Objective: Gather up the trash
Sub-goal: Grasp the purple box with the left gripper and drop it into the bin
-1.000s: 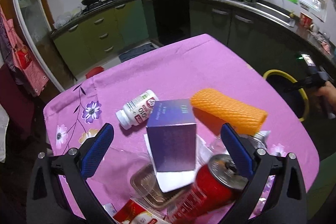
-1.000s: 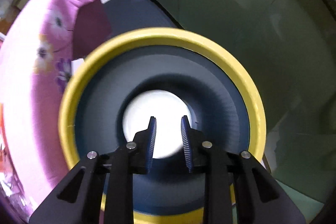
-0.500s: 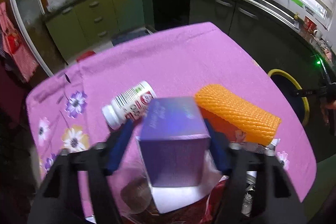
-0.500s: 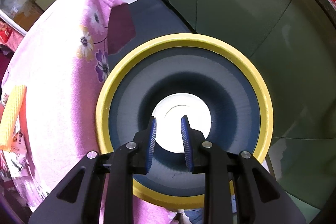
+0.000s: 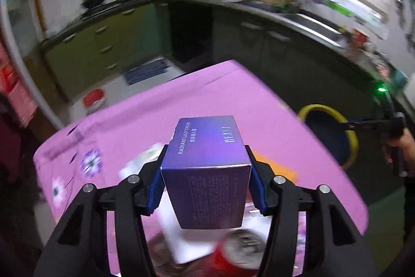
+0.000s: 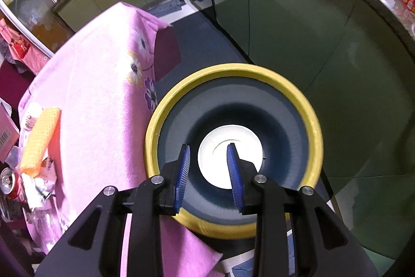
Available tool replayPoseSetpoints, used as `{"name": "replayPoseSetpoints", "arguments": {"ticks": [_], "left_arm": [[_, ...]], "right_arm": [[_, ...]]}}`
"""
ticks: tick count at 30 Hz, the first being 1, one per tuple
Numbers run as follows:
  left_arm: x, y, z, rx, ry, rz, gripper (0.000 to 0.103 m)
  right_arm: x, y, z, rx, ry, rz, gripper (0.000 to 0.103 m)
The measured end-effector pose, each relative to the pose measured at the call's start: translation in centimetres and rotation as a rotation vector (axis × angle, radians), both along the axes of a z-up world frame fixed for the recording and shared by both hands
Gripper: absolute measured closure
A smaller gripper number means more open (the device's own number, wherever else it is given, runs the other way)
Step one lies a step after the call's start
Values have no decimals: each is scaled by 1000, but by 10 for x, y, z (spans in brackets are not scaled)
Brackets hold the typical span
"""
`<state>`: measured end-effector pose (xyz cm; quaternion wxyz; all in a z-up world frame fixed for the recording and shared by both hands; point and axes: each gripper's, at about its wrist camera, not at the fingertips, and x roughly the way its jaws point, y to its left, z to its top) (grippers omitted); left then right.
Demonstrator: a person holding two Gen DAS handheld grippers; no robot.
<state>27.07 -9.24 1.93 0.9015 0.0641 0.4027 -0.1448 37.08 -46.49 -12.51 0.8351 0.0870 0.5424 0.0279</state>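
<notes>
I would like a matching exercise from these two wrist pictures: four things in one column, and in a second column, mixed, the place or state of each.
Things:
1. purple box
2. white plate
3. orange foam net
4. right tongs

Places or states:
A. lying on the pink tablecloth
B. at the bottom of the yellow-rimmed bin
C. clamped in the left tongs, lifted off the table
D. holding nothing, above the bin

Pairs: 1-C, 2-B, 3-A, 4-D

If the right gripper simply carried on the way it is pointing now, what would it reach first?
Most likely the white plate at the bottom of the yellow-rimmed bin. The right gripper is empty and points down into the bin's mouth, with nothing visible in between, though depth is hard to judge.
</notes>
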Motion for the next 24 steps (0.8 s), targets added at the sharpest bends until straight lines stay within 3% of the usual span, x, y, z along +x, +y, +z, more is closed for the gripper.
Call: {"name": "replayPoseSetpoints", "arguments": {"ticks": [4, 8, 13, 19, 22, 24], "left_arm": [[1, -70, 19, -23, 18, -190, 51], [8, -148, 19, -22, 64, -351, 51], [22, -255, -15, 35, 121, -501, 51], [49, -328, -77, 115, 252, -515, 50], [61, -341, -100, 138, 277, -482, 50], [66, -343, -109, 141, 295, -463, 44]], "right_arm": [[-29, -21, 21, -27, -47, -40, 73], [-52, -43, 31, -41, -66, -79, 73], [-78, -72, 32, -31, -68, -121, 73], [-91, -95, 22, -18, -57, -154, 73], [-97, -103, 19, -12, -52, -164, 73], [-100, -105, 17, -8, -48, -167, 73]]}}
